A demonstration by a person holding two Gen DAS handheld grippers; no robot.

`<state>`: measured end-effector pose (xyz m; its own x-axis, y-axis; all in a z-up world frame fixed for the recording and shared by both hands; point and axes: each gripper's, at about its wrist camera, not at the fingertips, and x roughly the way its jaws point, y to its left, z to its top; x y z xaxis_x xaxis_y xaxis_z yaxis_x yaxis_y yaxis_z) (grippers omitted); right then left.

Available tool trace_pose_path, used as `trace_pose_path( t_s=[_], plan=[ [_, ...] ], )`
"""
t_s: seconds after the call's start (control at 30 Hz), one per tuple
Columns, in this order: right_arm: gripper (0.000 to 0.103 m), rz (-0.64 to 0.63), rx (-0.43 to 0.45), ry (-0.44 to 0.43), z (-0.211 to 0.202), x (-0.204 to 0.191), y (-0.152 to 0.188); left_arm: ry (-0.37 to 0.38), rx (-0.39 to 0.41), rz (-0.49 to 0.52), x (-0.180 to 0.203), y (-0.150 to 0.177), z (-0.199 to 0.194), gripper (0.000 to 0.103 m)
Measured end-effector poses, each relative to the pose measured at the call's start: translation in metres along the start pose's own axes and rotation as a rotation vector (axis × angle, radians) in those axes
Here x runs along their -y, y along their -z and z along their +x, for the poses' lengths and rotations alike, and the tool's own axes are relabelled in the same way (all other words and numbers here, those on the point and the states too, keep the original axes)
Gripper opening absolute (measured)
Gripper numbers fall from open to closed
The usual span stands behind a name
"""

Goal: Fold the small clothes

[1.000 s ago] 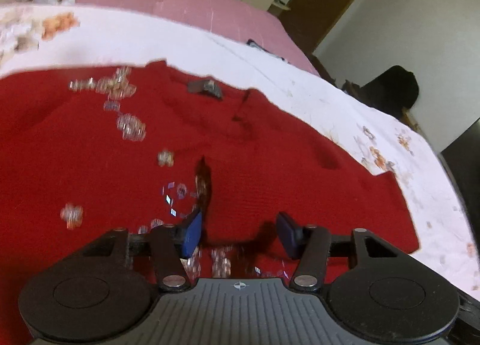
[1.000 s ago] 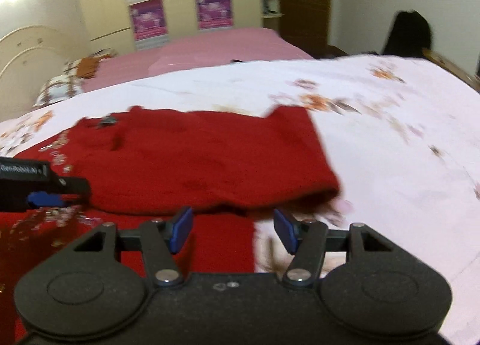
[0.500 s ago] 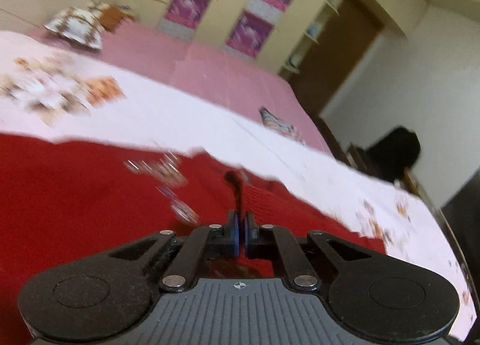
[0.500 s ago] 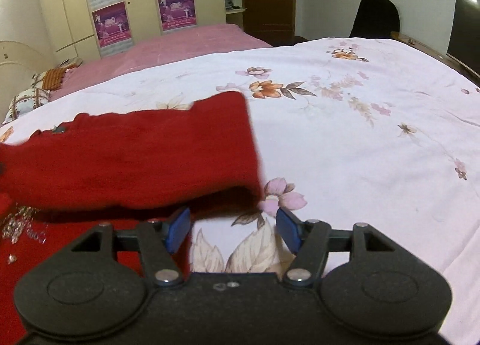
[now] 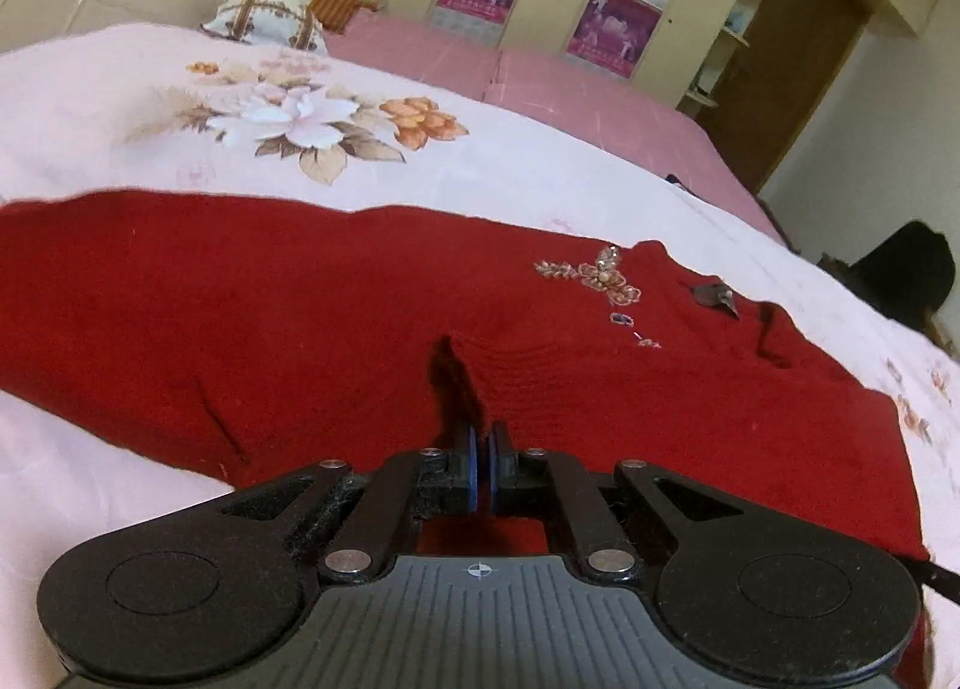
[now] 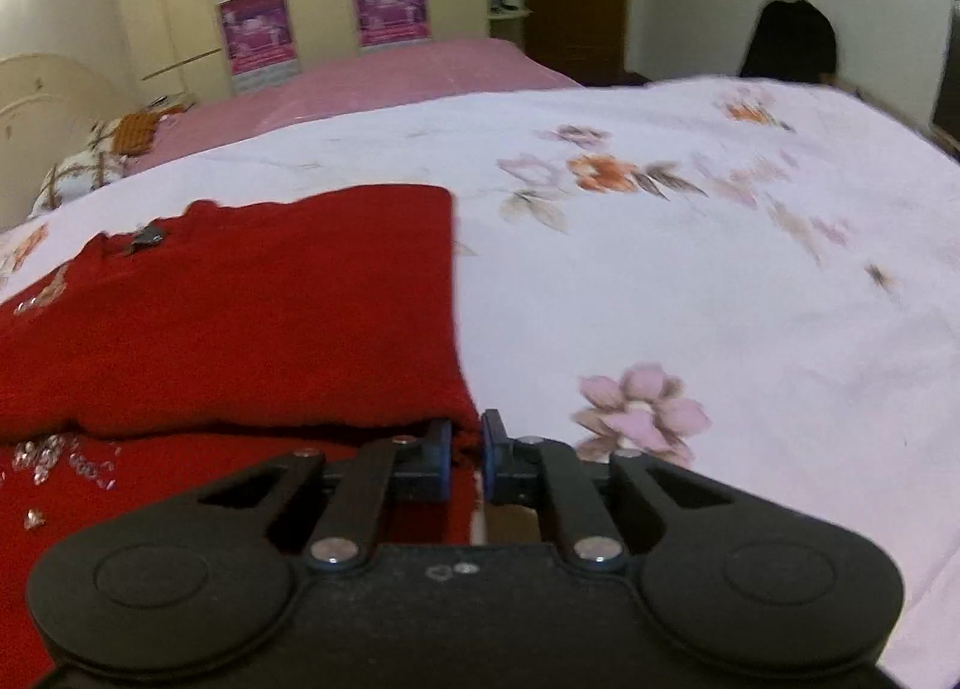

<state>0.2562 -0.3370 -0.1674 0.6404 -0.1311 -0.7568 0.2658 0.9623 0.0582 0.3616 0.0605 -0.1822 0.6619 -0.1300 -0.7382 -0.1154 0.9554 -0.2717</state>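
Red sweater (image 5: 336,299) spread on a flowered bed sheet (image 5: 180,119), left gripper (image 5: 480,467) closed on a pinched fold in the sweater's middle, right gripper (image 6: 465,449) closed on the sweater's folded right edge, beaded decoration (image 5: 600,281) beyond the left gripper.

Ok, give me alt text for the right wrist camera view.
The right gripper has its jaws shut on the corner of a folded red knitted sweater, which lies on a pale pink floral bedsheet. Cream wardrobes with purple posters stand behind.
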Motion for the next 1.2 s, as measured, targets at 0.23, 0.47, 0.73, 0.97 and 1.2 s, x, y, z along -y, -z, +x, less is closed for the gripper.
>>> trace_pose_path(
  t_s=[0.23,0.47,0.73,0.97,1.2],
  plan=[
    [0.038,0.049,-0.022,-0.091,-0.028,0.016,-0.010,-0.039,0.079,0.032,-0.005,-0.009,-0.043,0.004],
    [0.041,0.121,0.011,-0.164,0.009,0.020,-0.056,0.003,0.047,0.081,0.026,-0.011,-0.005,0.004],
    [0.035,0.212,-0.037,-0.250,0.081,0.014,-0.080,-0.046,0.060,0.109,0.037,0.004,0.017,0.004],
    [0.008,-0.013,0.090,-0.046,0.062,-0.011,-0.077,-0.035,0.071,0.134,0.041,0.008,0.019,0.004],
    [0.033,-0.070,0.105,0.013,0.048,-0.028,-0.076,-0.052,0.053,0.130,0.044,0.004,0.010,0.004]
  ],
)
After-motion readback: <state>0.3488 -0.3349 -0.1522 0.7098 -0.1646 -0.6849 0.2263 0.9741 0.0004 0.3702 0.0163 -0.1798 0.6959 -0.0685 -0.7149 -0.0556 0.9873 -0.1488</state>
